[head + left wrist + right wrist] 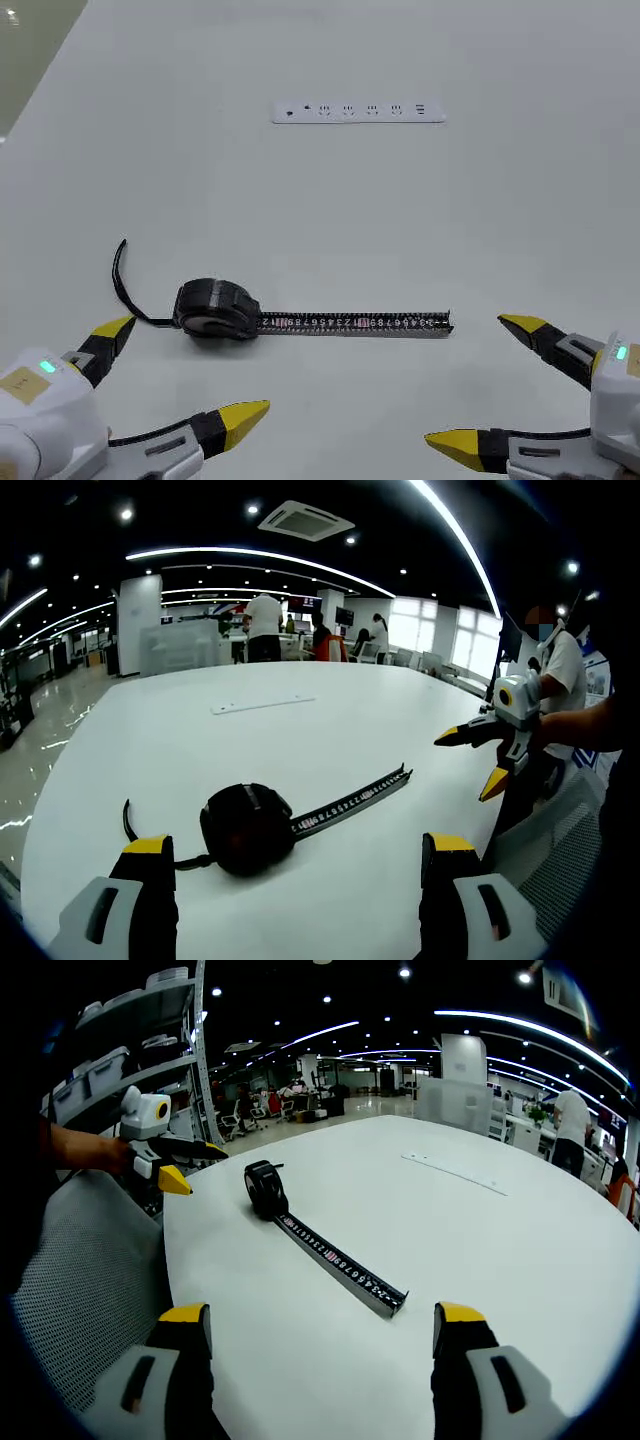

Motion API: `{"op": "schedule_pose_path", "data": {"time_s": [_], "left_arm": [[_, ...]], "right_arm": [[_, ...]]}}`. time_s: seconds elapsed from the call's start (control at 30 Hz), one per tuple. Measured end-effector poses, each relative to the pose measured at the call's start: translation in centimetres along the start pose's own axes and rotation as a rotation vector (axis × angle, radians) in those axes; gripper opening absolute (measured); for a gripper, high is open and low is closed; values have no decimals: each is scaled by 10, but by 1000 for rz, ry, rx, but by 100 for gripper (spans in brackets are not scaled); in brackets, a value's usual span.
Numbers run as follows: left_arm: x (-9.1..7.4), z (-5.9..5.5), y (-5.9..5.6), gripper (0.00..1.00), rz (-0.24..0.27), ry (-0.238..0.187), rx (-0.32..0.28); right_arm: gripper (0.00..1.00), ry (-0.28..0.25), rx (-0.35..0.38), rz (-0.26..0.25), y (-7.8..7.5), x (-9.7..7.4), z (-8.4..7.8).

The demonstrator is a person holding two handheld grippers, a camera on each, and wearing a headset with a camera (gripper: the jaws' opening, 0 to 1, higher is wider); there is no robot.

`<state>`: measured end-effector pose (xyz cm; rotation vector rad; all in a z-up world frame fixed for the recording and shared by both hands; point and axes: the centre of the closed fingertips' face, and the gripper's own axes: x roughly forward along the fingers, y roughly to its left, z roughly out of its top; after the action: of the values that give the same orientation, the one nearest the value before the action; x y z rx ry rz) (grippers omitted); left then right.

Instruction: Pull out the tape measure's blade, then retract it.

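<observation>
Overhead, I see the black round-cased tape measure [215, 310] lying on the white tabletop [400, 200], its dark numbered blade [360, 323] drawn out rightward. In the left gripper view, my left gripper [298, 844] gapes wide and empty, with the case just ahead. In the right gripper view, my right gripper [320, 1312] is equally wide and empty, near the blade's tip.

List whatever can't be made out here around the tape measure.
Blade: numerals too small to read, head view.
Tape measure: lock lost in the dark case, head view.
Left gripper and right gripper: bodies cut by the head view's bottom edge.
Power strip: labels too small, head view.
</observation>
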<state>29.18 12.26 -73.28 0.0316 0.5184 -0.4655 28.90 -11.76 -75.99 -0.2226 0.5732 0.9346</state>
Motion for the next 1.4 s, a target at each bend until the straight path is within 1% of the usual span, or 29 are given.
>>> {"op": "schedule_pose_path", "data": {"time_s": [0.1,0.23,0.3,0.47,0.53,0.73,0.93,1.1,1.2,1.27,1.4], "left_arm": [[3,1,3,100,27,-1,-15],[7,3,5,100,43,-11,-39],[9,2,6,100,59,-4,-42],[14,0,12,100,109,12,-48],[16,-1,12,100,116,19,-50],[23,-4,13,100,139,36,-58],[30,-12,18,99,172,70,-72],[32,-15,25,99,208,82,-89],[35,-18,27,97,211,93,-113],[36,-19,29,96,220,96,-120],[40,-19,32,95,234,101,-138]], "right_arm": [[91,7,-8,13,-4,1,-1],[89,16,-25,29,-7,2,-3],[87,24,-37,39,-10,3,-5],[82,68,-123,68,-14,5,-13],[79,77,-131,72,-16,7,-16],[73,82,-161,83,-24,10,-16],[66,92,-212,102,-32,17,-18],[59,95,-234,121,-38,25,-19],[55,100,-250,139,-40,30,-19],[53,107,-261,149,-41,32,-20],[48,112,-278,160,-42,37,-19]]}}
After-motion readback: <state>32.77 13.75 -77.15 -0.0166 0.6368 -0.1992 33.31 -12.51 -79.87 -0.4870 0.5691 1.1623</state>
